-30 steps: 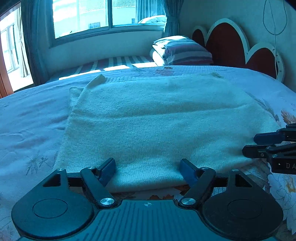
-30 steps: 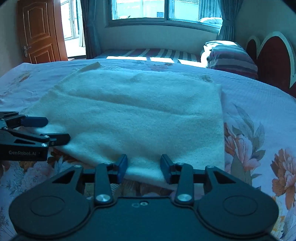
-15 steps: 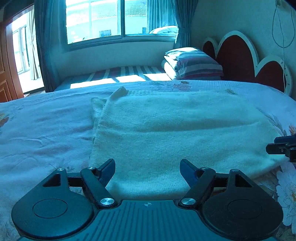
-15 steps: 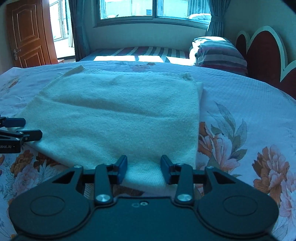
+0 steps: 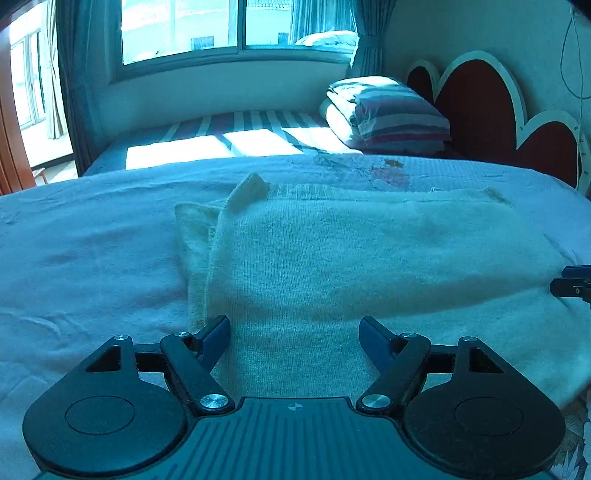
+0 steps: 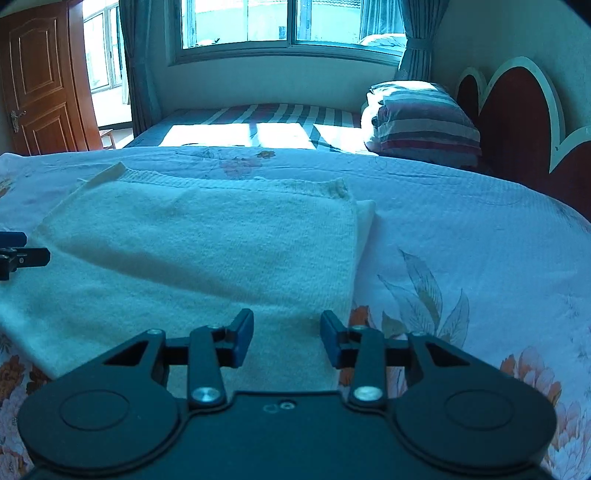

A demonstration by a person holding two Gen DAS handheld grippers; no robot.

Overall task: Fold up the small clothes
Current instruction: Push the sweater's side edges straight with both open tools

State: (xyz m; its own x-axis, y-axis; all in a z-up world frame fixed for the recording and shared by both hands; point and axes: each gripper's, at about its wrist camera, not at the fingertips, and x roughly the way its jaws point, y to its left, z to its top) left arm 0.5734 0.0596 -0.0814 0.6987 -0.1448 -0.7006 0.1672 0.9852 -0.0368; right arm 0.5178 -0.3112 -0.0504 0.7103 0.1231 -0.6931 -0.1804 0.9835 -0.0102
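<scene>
Cream knitted garment [image 5: 369, 266] is lying flat on the bed [image 5: 85, 266], folded into a wide rectangle, and it is reaching from just under the left tongs [image 5: 294, 334] across to just under the right tongs [image 6: 287, 332]. In the left wrist view the left tongs are hovering over the near left part of the cloth; their two blue fingertips [image 5: 218, 334] are standing wide apart, with only the knit surface showing between them, and they are pinching nothing. The left edge of the garment, where a lower layer is peeking out, is running away just beyond the left fingertip. In the right wrist view the right tongs are hanging over the near right corner of the garment [image 6: 207, 258]. Their fingertips [image 6: 242, 332] are spread less widely than those of the left, and the gap between them is lying over the cloth, but they are not gripping it. The right edge of the fabric is passing just under the right fingertip, and the flowered sheet [image 6: 461, 266] is showing beside it. Each pair of tongs is appearing at the border of the other view, well apart from its partner, with the garment between them. Beyond the far edge of the cloth a striped pillow [image 5: 391, 114] is resting near the red headboard [image 5: 480, 110], under the window [image 6: 288, 22].
</scene>
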